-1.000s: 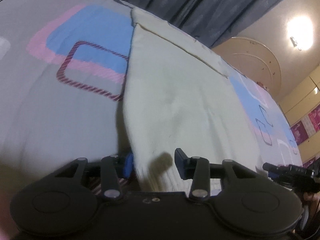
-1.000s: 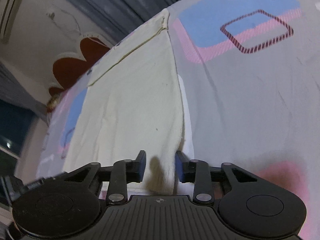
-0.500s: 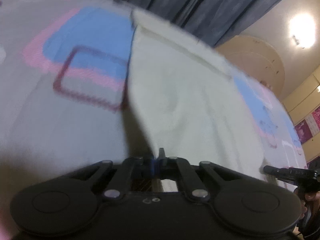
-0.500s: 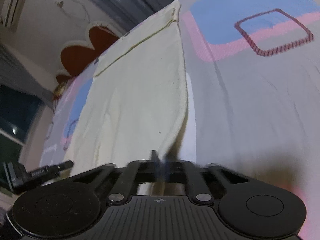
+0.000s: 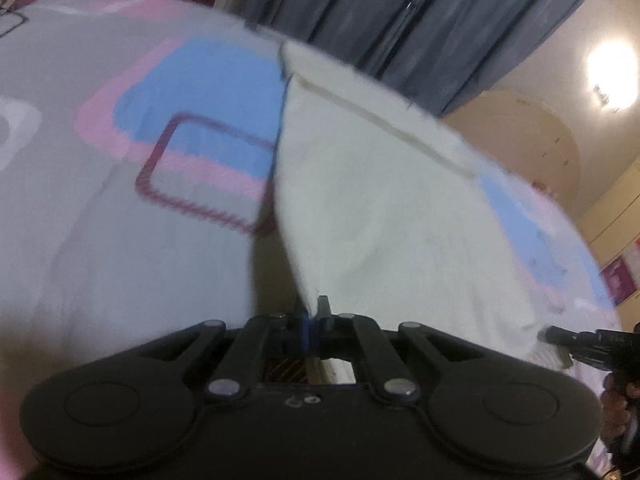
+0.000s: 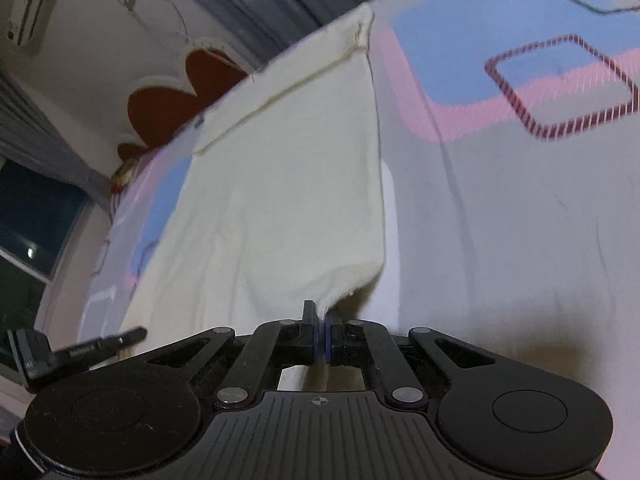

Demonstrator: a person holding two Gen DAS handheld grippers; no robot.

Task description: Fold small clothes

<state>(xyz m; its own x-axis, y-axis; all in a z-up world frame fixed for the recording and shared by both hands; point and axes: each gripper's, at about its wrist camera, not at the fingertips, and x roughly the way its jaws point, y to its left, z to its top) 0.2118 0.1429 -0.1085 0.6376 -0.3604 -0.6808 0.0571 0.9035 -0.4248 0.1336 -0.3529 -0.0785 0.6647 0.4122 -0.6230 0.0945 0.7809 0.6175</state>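
A cream-white garment (image 5: 384,200) lies spread on a patterned bedsheet (image 5: 120,208), with a hemmed band at its far end. My left gripper (image 5: 311,312) is shut on the garment's near left corner and holds it lifted off the sheet. My right gripper (image 6: 320,316) is shut on the near right corner of the same garment (image 6: 280,200), which is also raised and bunched at the jaws. Each gripper shows at the edge of the other's view: the right one (image 5: 576,340) and the left one (image 6: 80,350).
The bedsheet (image 6: 520,200) is grey with blue, pink and maroon squares. Dark curtains (image 5: 420,20) hang behind the bed. A lit lamp (image 5: 612,76) is on the wall at right. A red flower-shaped headboard (image 6: 180,96) and a dark window (image 6: 36,216) are on the left.
Both grippers closed on the garment's near corners, having been open around them a second ago. Both corners have since lifted off the sheet.
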